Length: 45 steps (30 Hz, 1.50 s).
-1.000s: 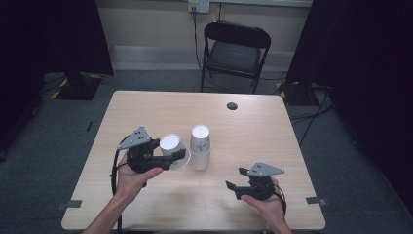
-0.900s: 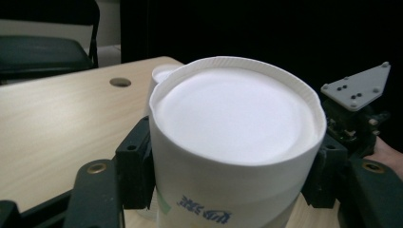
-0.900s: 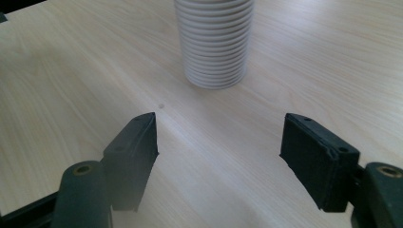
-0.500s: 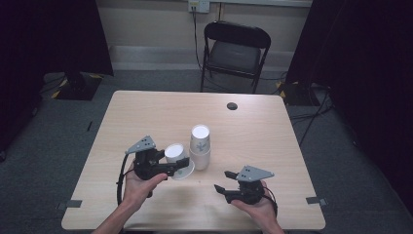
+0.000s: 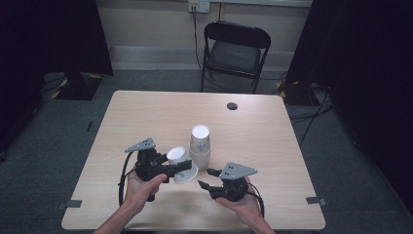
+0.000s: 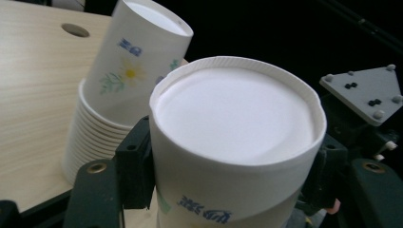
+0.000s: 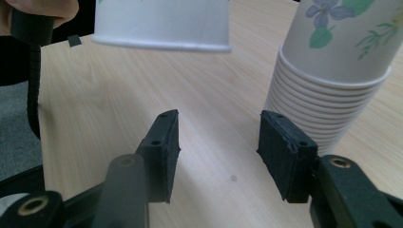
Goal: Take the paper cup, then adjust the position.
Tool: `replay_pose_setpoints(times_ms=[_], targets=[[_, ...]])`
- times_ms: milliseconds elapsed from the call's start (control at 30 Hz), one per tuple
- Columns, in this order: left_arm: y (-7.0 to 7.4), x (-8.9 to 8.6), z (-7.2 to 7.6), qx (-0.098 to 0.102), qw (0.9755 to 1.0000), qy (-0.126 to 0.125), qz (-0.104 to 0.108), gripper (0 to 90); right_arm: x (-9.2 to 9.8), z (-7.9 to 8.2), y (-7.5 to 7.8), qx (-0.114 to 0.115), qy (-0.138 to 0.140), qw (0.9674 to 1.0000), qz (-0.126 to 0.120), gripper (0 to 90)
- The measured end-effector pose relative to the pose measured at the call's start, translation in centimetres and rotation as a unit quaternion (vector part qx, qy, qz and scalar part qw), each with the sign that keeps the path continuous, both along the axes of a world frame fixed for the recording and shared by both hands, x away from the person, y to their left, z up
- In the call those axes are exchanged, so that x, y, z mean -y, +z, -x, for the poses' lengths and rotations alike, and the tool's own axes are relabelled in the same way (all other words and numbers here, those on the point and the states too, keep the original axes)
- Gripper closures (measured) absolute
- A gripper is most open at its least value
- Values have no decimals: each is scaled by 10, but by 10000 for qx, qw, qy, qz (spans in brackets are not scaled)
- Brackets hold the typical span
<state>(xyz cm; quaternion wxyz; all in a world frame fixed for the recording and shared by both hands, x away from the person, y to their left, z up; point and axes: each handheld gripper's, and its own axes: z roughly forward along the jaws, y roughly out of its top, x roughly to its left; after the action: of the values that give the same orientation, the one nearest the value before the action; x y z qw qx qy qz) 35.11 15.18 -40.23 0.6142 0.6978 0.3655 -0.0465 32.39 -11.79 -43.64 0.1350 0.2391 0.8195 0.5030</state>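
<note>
- Here, the left tool [image 5: 171, 168] pinches a single paper cup [image 5: 181, 165] (tilted, base toward its camera), held above the counter [image 5: 146, 117] just beside the cup stack [image 5: 200, 146].
- The right tool [image 5: 205, 178], jaws apart with nothing between them, has just been closing, near the stack.

Black tongs [image 5: 205, 178], grey triangular plates
</note>
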Motion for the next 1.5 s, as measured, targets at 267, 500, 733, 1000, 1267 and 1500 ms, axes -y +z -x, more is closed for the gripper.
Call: replay_pose_setpoints(times_ms=[267, 500, 733, 1000, 1267, 1500], targets=[[-2, 18, -1, -194, 9996, -214, -24, 345, -6, -3, -5, 96, 28, 9999, -95, 526], [-8, 20, -2, -394, 9989, -243, 102, 346, -1, 1, -1, 269, -18, 9992, -309, 565], [-8, 22, 0, -482, 9978, -371, 247, 346, -5, 2, 1, 396, 22, 9986, -347, 588], [-9, 22, 1, -574, 9964, -439, 443, 344, -3, 7, 4, 764, -64, 9960, -458, 657], [-12, 22, 0, -709, 9942, -612, 530, 341, 3, 6, 7, 909, -125, 9944, -532, 710], [-14, 25, 0, -823, 9913, -801, 648, 346, 2, 7, 6, 947, 2, 9942, -510, 705]])
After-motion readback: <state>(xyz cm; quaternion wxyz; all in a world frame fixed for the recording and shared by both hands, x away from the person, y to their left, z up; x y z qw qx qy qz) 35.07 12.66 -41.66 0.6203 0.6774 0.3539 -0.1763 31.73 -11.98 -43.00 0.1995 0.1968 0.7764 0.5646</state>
